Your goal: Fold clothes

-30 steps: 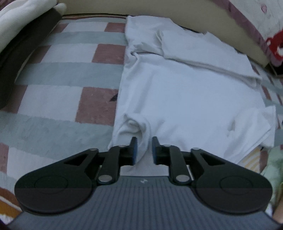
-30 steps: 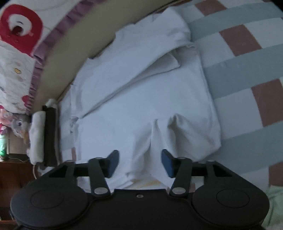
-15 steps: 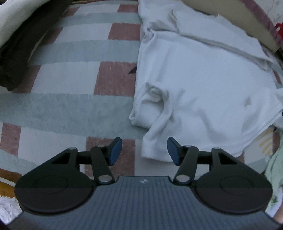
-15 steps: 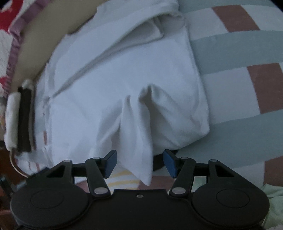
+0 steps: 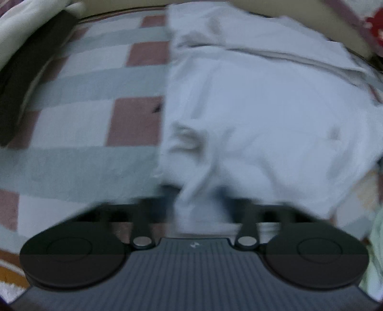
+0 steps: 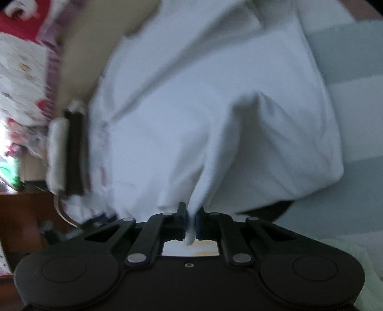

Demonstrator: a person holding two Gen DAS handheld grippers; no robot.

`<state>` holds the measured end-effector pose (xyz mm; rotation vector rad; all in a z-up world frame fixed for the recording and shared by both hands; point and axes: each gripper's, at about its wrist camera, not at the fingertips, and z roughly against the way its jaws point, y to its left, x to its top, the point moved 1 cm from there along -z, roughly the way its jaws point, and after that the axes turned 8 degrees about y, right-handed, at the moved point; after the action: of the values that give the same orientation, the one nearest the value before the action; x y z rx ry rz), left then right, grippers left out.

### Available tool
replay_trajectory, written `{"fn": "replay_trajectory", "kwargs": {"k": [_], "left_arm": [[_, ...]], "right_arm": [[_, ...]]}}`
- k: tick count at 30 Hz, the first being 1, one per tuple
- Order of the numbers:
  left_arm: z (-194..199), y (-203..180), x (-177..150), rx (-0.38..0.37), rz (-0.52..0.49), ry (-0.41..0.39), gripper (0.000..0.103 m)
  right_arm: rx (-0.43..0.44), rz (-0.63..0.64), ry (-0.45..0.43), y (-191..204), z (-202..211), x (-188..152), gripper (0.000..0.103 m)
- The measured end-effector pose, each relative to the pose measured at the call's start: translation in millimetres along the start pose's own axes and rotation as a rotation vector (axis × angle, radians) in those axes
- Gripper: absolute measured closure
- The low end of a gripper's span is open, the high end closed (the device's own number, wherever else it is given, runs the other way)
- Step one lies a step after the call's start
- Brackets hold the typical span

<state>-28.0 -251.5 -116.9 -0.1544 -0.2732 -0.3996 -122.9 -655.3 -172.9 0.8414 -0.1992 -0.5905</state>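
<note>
A white shirt (image 5: 263,119) lies spread on the checked bed cover (image 5: 83,119), its far part folded over. In the blurred left wrist view, my left gripper (image 5: 195,203) sits at the shirt's near hem. Its fingers stand wide apart, with a bunched ridge of white cloth between them. In the right wrist view the white shirt (image 6: 191,107) fills the frame. My right gripper (image 6: 190,216) is shut on a pinched fold of its near edge, and the cloth rises from the jaws in a tented ridge.
A dark and white folded stack (image 5: 21,79) lies along the far left of the bed, and it also shows as a stack (image 6: 67,148) beside the shirt. A beige bed edge (image 5: 263,7) runs behind. Pale green cloth (image 5: 375,239) lies at the right. Wooden furniture (image 6: 24,227) stands low left.
My right gripper went from open to shut on the shirt's near fold. My left gripper, shut a second ago, opened and has moved forward so the hem lies between its fingers.
</note>
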Motion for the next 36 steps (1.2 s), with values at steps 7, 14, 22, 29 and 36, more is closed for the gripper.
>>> {"fn": "replay_trajectory", "kwargs": {"k": [7,14,22,29,36], "left_arm": [[101.1,4.5,-11.5,-0.01,0.017,-0.209,0.099],[169.8,33.3,-50.2,-0.052,0.113,-0.216,0.099],[136.9,41.6,-91.0,-0.116,0.173,-0.014,0.099],[130.2,32.3,-73.9,-0.094,0.128,-0.013,0.099],[125.1,39.0,-22.2,-0.045,0.109,-0.085,0.099]], "right_arm": [[0.073,0.139,-0.1,51.1,94.8,-44.0,0.094],[0.093,0.241,-0.127,78.4,168.7,-108.3,0.094],[-0.031,0.166,-0.127,43.3,160.6,-146.0,0.094],[-0.017,0.166,-0.125,35.5,152.6,-130.4,0.094],[0.01,0.167,-0.175,31.0,155.7,-95.1,0.094]]}}
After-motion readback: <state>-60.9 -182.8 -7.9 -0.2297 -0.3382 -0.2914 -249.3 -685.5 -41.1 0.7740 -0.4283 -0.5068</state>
